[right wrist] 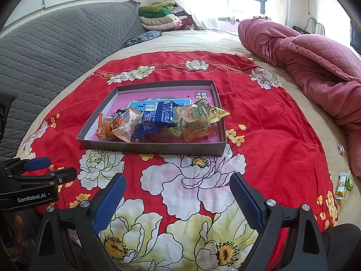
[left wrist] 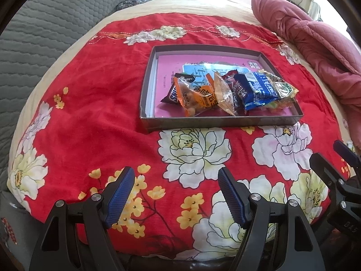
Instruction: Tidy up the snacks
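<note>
Red floral blanket [right wrist: 259, 124] on bed, grey tray [right wrist: 158, 148] mid-frame holding snack packets [right wrist: 158, 119], left gripper [left wrist: 176, 194] and right gripper [right wrist: 178, 201] both wide, empty, lower frame.

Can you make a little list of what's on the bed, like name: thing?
surface: red flowered blanket on a bed
container: shallow grey box on the blanket
contents: snack packets piled inside, among them a blue packet and an orange packet
strays: small packets at the blanket's right edge
left gripper: open, empty
right gripper: open, empty
nearby: pink quilt
</note>
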Demonstrator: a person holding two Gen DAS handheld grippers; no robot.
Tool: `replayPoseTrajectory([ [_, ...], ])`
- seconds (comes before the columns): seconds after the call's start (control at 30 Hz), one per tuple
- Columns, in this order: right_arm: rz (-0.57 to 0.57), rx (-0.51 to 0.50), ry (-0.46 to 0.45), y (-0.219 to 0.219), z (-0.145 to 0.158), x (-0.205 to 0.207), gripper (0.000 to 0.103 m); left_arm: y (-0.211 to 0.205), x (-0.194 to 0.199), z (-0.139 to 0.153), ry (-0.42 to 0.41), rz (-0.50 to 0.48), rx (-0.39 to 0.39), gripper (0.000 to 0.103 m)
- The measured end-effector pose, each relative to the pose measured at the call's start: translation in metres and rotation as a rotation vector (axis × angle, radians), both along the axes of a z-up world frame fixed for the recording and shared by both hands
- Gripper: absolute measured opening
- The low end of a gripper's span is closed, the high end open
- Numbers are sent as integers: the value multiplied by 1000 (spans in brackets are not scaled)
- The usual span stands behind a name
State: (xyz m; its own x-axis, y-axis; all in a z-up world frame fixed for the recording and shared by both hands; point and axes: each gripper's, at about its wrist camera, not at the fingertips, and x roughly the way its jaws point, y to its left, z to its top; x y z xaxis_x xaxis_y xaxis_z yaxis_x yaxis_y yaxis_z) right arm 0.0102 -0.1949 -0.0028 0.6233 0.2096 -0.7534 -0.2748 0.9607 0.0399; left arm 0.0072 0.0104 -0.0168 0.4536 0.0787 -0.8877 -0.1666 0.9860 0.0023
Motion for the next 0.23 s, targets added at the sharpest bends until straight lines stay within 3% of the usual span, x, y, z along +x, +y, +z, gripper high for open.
replayPoseTrajectory([
  [0.23, -12, 9, -3, -4, -2, 3, 93, 6, -1, 9, -86, 2, -18, 77],
])
